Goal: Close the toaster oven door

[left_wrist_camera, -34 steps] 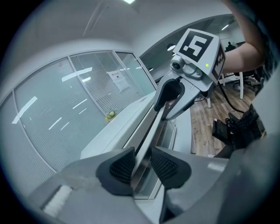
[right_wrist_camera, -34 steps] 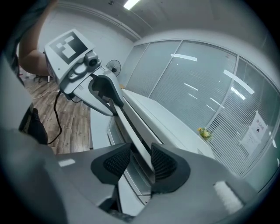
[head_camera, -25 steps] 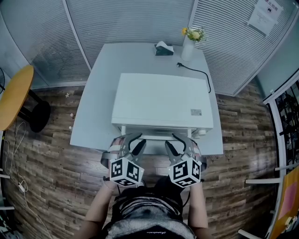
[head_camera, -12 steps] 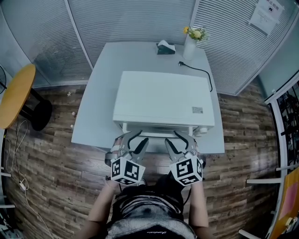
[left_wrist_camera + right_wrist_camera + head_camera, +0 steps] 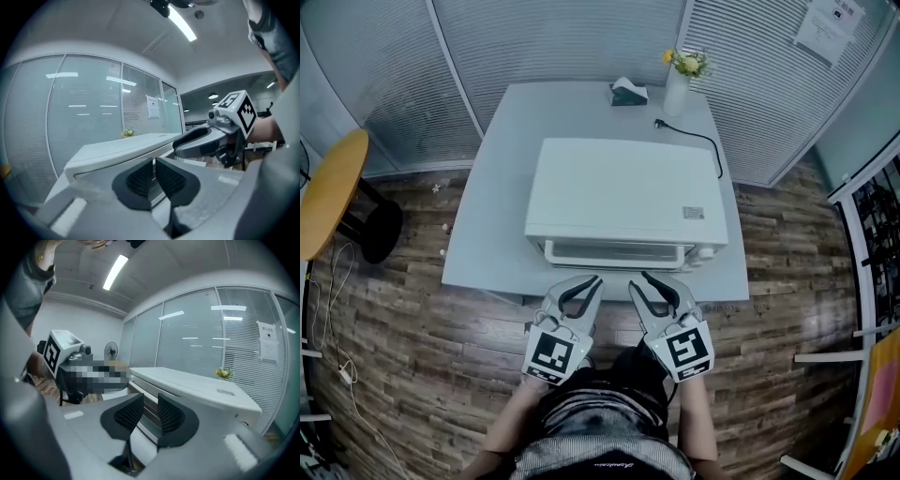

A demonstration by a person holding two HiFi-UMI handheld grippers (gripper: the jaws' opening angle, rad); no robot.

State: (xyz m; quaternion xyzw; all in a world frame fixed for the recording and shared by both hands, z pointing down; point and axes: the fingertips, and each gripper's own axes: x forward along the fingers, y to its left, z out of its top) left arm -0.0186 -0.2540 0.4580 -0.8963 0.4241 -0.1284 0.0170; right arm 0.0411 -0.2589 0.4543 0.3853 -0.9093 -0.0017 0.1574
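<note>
- While its door [image 5: 617, 253] stands shut and upright, the white toaster oven [image 5: 623, 192] sits at the near middle of the pale desk [image 5: 492, 197], front toward the person.
- A small label [image 5: 694, 213] lies on the oven's top near its right front corner; its print is too small to read.
- Left tool [image 5: 594, 280] hovers just off the desk's near edge, clear of the oven; its jaws are closing, only a slit remains, nothing lies between.
- Right tool [image 5: 639, 277] hangs beside it, jaws closing with a wider gap, also empty.
- Each tool's cube carries black-and-white square markers.
- Behind the oven: a black power cord [image 5: 698, 145], a tissue box [image 5: 629, 95], a white vase of yellow flowers [image 5: 679, 86].
- A paper notice [image 5: 821, 30] hangs on the blinds, unreadable.
</note>
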